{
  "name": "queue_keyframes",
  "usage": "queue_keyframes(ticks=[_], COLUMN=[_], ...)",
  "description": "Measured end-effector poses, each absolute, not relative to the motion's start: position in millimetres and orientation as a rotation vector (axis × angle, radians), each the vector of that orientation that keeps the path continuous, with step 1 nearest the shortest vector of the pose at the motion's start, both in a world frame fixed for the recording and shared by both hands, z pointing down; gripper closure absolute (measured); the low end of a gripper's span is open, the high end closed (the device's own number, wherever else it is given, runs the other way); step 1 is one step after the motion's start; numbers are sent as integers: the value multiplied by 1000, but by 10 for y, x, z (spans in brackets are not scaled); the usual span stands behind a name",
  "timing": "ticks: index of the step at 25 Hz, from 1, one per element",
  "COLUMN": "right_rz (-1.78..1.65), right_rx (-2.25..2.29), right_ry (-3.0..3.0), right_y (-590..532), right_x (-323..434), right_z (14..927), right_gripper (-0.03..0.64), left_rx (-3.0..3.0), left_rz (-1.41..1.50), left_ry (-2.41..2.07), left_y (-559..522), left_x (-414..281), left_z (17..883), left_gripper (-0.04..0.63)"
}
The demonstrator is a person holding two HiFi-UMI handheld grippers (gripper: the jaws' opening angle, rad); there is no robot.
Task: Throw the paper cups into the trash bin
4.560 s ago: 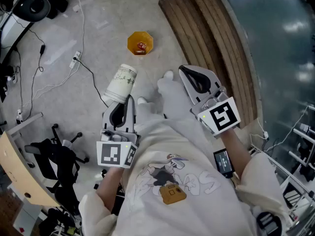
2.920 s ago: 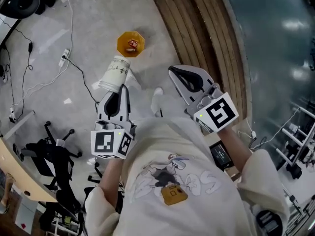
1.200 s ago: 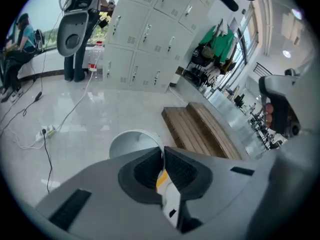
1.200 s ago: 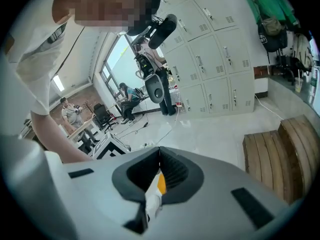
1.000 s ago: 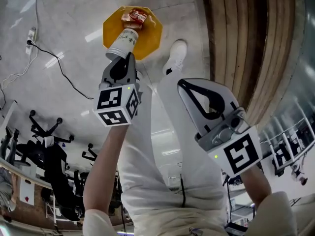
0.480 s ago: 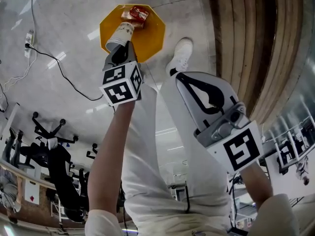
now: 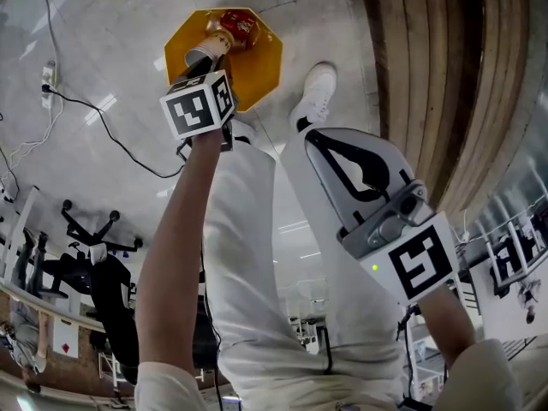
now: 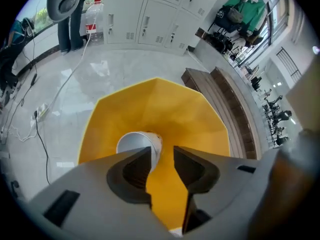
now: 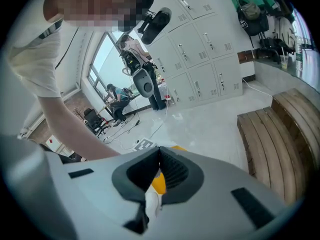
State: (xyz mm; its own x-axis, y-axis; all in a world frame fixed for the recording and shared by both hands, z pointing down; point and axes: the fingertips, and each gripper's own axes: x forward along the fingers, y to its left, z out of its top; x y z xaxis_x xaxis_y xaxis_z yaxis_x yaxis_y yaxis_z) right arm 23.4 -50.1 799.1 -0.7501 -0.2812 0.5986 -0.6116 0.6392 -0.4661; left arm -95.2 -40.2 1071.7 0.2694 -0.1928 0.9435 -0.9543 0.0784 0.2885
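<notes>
A yellow octagonal trash bin (image 7: 261,62) stands on the floor, with a red crumpled wrapper (image 7: 237,24) inside. My left gripper (image 7: 199,62) points steeply down over the bin (image 8: 165,109). Its jaws have just been opening and now stand apart. The white paper cup (image 7: 210,48) hangs just beyond them above the bin's inside. In the left gripper view the cup (image 8: 135,143) shows its open mouth by the left fingertip of that gripper (image 8: 162,156), no longer pinched. My right gripper (image 7: 312,135) is shut and empty above the person's leg, and its tips meet in the right gripper view (image 9: 159,156).
A wooden slatted bench (image 7: 428,58) runs along the right, close to the bin. The person's white shoe (image 7: 315,92) is planted beside the bin. A black cable (image 7: 103,118) crosses the floor at left, with office chairs (image 7: 94,255) beyond. White lockers (image 8: 150,19) line the far wall.
My left gripper has sunk toward the bin with the cup, and its jaws have parted off the cup. The right gripper dropped a little and stays shut.
</notes>
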Motion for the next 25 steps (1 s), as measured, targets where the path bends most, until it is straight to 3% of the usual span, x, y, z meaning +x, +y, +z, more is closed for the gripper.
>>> queue_keyframes(ticks=[1,3,10,18,22,25], right_rz=[925,924,889,762,742,720], right_rx=[700,703,725,726,743,738], right_ry=[-2380,-2375,-2394,-2454,-2435,-2437], right_y=[-507,-524,-640,-716,-660,-579], right_x=[250,284,292,204,228,234], right_z=[7982,7958,7673,6923,6462,6078], right_gripper=[611,611,609,610,610,610], left_rx=[1382,1374,1363,1449,1471,1469], left_rz=[831,843,861,818,813,767], left_ry=[-1158,-1137,-1107,-1097,-1107,-1137], left_y=[-412,-398,-243,-240,-233,-218], left_x=[-956,-962,-901,-820,-889,-956], left_z=[10717,10699,10381,9459,8868,8431], left_gripper=[436,415,413,414,436,508])
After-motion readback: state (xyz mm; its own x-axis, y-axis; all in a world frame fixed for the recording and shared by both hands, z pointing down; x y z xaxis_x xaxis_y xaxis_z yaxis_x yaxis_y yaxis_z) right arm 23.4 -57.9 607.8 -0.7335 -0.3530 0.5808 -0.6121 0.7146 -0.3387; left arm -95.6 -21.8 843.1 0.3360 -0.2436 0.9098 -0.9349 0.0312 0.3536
